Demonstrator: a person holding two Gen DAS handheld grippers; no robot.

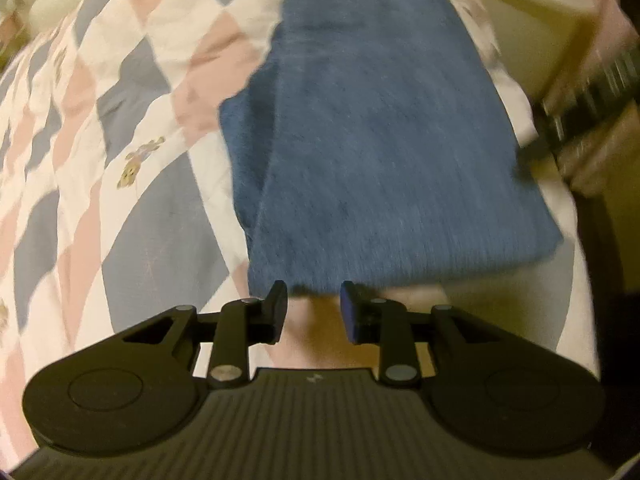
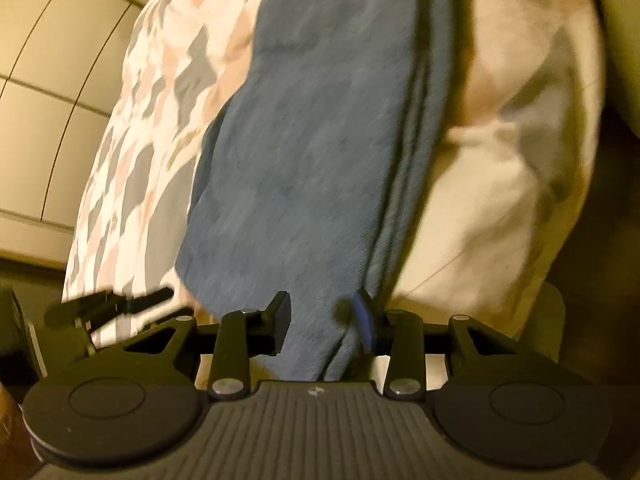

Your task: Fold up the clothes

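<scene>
Step in hand: we judge that we are at the hem end of the jeans [image 1: 384, 140], setting up to take hold and carry that end over for a fold; nothing shows a fold made across the length yet

Left gripper [image 1: 312, 312]: our jaws stand apart with nothing between them; the near edge of the denim lies just ahead of the fingertips, and we cannot tell whether it touches them

Right gripper [image 2: 322, 322]: our jaws stand apart with a run of denim passing down between them toward the gripper body; we see a gap on each side, so it is not clamped

Where the garment is: stretched out straight ahead of both tools, running away from us along the quilt [image 1: 100, 160], near the bed's edge on our right

How it looks: mid-blue denim, the legs seemingly laid one on the other; stacked layered edges show ahead and right of the right tool; the surface is fairly flat, though motion blur hides seams and stitching

Other tool in view: the left gripper shows as a dark blurred shape to the left of the right one

Next move calls for: we think both jaws must close on all layers at matching points of the hem, then lift evenly so the layers do not slide apart
</scene>
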